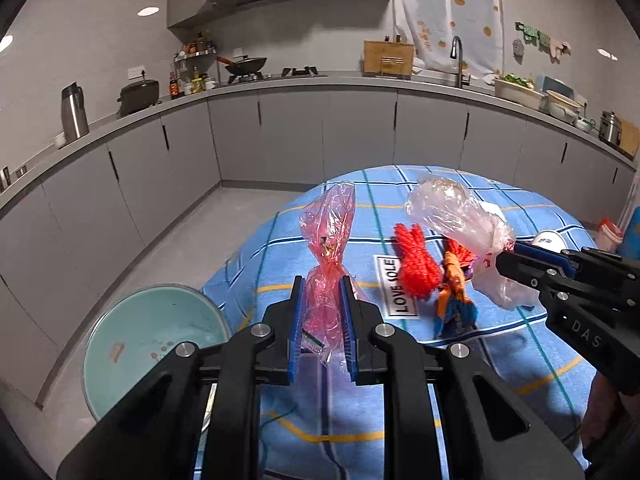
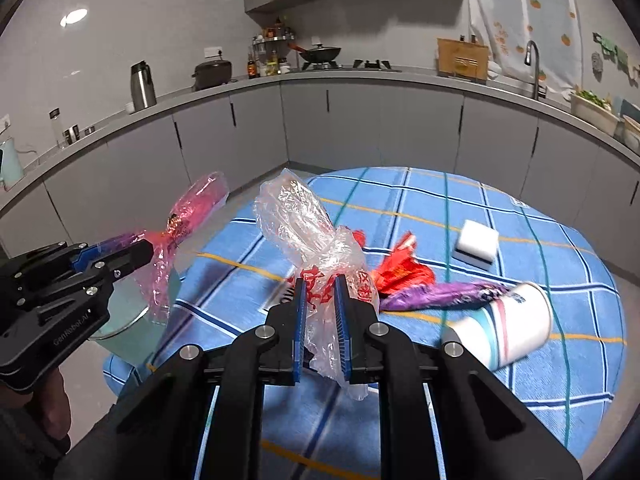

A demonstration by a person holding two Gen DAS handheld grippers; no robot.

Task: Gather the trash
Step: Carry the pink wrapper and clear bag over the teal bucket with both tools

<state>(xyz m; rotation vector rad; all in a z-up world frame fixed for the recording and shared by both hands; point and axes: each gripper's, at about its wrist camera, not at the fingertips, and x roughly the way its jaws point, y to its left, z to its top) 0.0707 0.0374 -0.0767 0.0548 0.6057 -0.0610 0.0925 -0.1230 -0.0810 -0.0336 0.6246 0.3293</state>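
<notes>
**Both grippers clamped on plastic bags above the table**

The left gripper has its jaws pressed onto a pink plastic bag, held clear of the round table with the blue checked cloth. The right gripper pinches a clear plastic bag with red print, also held off the cloth.

View differences:
- Only the left wrist view shows the inside of the pale green basin, which sits at the table's left edge and carries a few brown specks. The right wrist view shows only part of it, behind the left gripper.
- Only the right wrist view shows fully the white sponge block and the paper cup lying on its side, both on the cloth.

Remaining items on the cloth: a red wrapper and a purple wrapper, lying beside the cup. In the left wrist view the held clear bag partly hides the wrappers.

A grey kitchen counter runs behind the table.
</notes>
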